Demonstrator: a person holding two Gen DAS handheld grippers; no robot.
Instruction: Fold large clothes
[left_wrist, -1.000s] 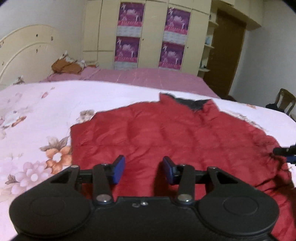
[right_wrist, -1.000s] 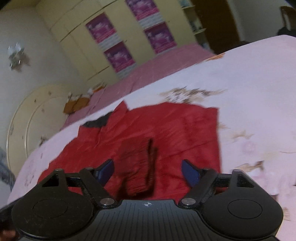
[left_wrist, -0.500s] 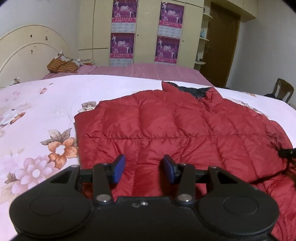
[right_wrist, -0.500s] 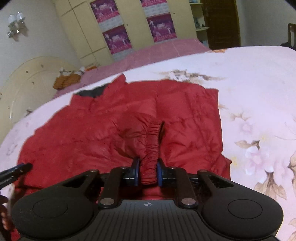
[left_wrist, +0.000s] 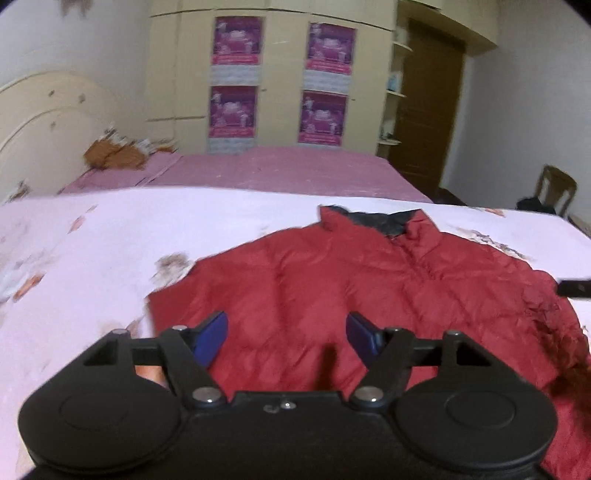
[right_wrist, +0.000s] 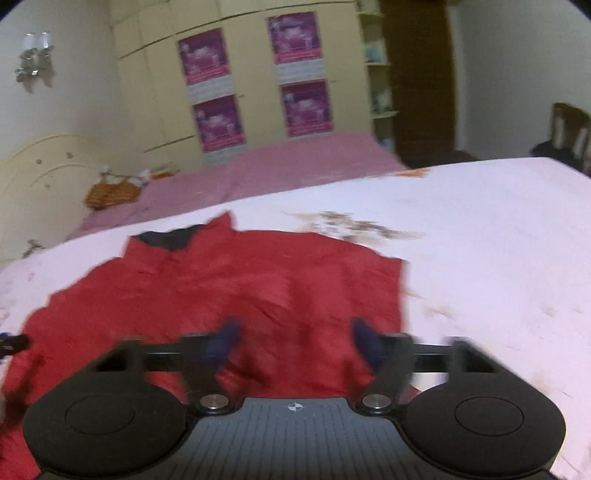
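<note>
A red puffer jacket (left_wrist: 332, 280) lies flat on the floral pink bedspread (left_wrist: 92, 236), its dark-lined collar (left_wrist: 380, 221) at the far side. It also shows in the right wrist view (right_wrist: 229, 288). My left gripper (left_wrist: 288, 332) is open and empty above the jacket's near hem. My right gripper (right_wrist: 291, 339) is open and empty above the jacket's near right part. The tip of the right gripper (left_wrist: 574, 286) shows at the right edge of the left wrist view. Both views are blurred.
A second bed with a pink sheet (left_wrist: 288, 170) lies beyond, with an orange-brown bundle (left_wrist: 110, 155) at its head. A wardrobe with purple posters (left_wrist: 277, 81) and a brown door (left_wrist: 428, 99) stand behind. A wooden chair (left_wrist: 554, 188) is at the far right.
My right gripper has let go of the jacket sleeve cuff and opened wide. My left gripper has opened wider. Both have lifted back a little from the jacket.
</note>
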